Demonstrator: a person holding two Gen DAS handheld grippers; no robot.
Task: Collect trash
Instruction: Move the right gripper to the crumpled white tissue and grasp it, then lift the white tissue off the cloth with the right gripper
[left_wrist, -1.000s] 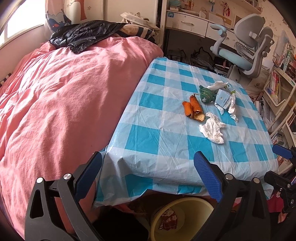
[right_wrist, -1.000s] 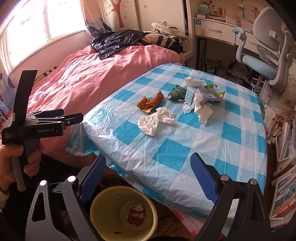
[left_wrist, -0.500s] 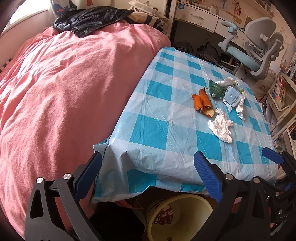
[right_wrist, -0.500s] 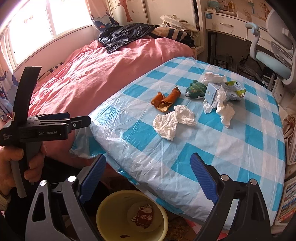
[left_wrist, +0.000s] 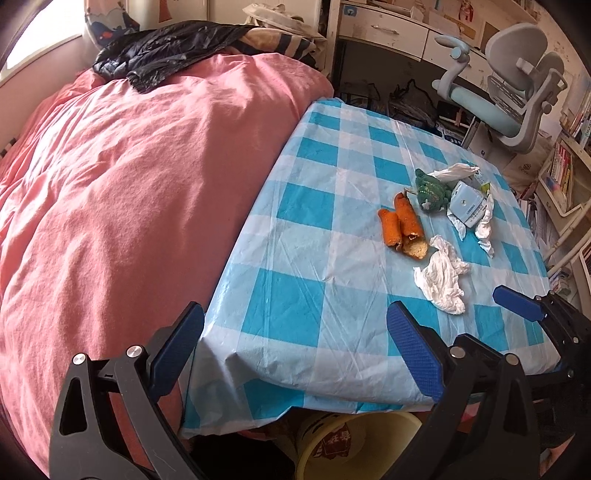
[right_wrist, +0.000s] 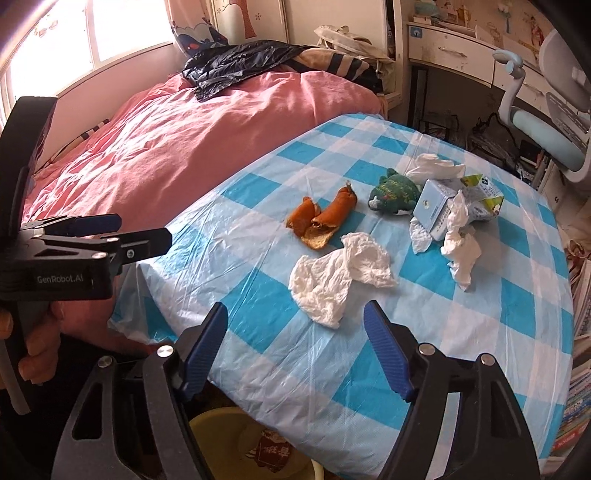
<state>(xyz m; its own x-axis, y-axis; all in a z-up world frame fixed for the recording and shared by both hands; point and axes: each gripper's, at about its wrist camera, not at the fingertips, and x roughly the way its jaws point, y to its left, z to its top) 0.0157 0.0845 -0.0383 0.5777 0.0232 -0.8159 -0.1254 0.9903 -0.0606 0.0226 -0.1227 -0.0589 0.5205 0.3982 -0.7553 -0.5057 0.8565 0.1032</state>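
Both grippers have closed in on the table since a second ago: trash now sits larger in both wrist views, and the yellow bin (right_wrist: 236, 439) under the near table edge has slid mostly out of sight. Right gripper (right_wrist: 295, 350) is lined up on the nearest crumpled tissue (right_wrist: 340, 280), jaws narrower than a second ago and closing, nothing between them yet; the tissue lies just ahead of the tips, not touched. Left gripper (left_wrist: 295, 350) hangs over the near corner of the checked tablecloth (left_wrist: 295, 295), jaws spread, empty. Remaining trash on the cloth: orange peel (right_wrist: 321, 221) just behind the tissue, green plush toy (right_wrist: 393, 190), blue carton (right_wrist: 436, 210) with more tissues around it, all untouched. Read: right side is pre-shaping for the first pick, so the task is barely started on the table; the bin already holds one red wrapper (right_wrist: 273, 452). Next it probably needs a bit more reach forward and down before closing, since the tissue is soft and flat and may slip out of a shallow pinch.
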